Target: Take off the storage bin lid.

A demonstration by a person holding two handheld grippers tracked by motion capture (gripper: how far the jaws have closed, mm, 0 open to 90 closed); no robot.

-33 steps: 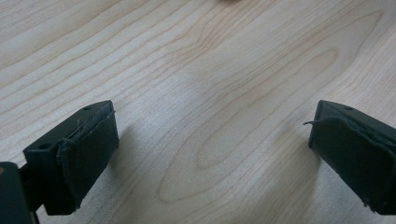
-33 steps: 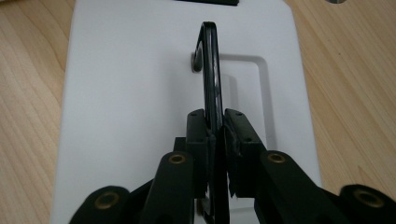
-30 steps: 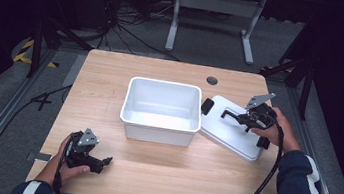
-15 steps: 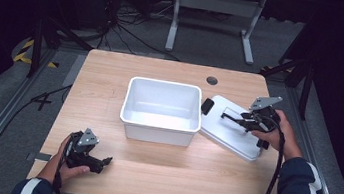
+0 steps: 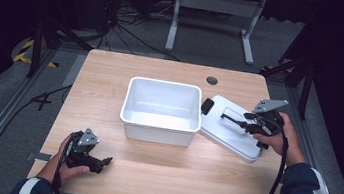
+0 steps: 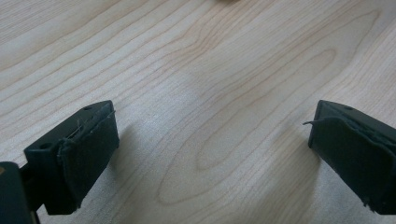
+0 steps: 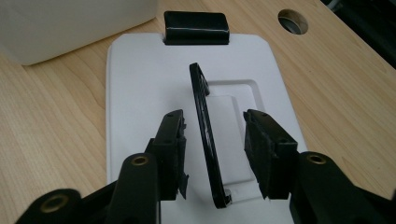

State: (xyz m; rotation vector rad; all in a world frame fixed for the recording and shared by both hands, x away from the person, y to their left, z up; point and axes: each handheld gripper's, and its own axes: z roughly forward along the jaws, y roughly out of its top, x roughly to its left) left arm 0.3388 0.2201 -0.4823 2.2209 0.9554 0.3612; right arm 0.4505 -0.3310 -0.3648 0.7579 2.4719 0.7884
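A white bin (image 5: 157,134) stands in the middle of the wooden table. Its white lid (image 5: 225,134) lies flat to the right of it, with a black latch (image 5: 206,105) at the end beside the bin. My right gripper (image 5: 246,122) hovers over the lid's far end. In the right gripper view the lid's thin black handle (image 7: 201,107) stands upright between the jaws of my right gripper (image 7: 215,116); the jaws have just been opening and the pads are off it. My left gripper (image 5: 103,161) rests at the table's front left, open, with bare wood between its jaws (image 6: 210,135).
A round cable hole (image 5: 212,80) sits in the table behind the lid. The bin's wall (image 7: 70,28) rises close to the lid's latch end. A metal stand (image 5: 217,4) and cables lie on the dark floor beyond the table.
The right gripper's jaws have spread apart off the lid's handle, and that hand has drawn back a little to the right. The left gripper has stayed where it was.
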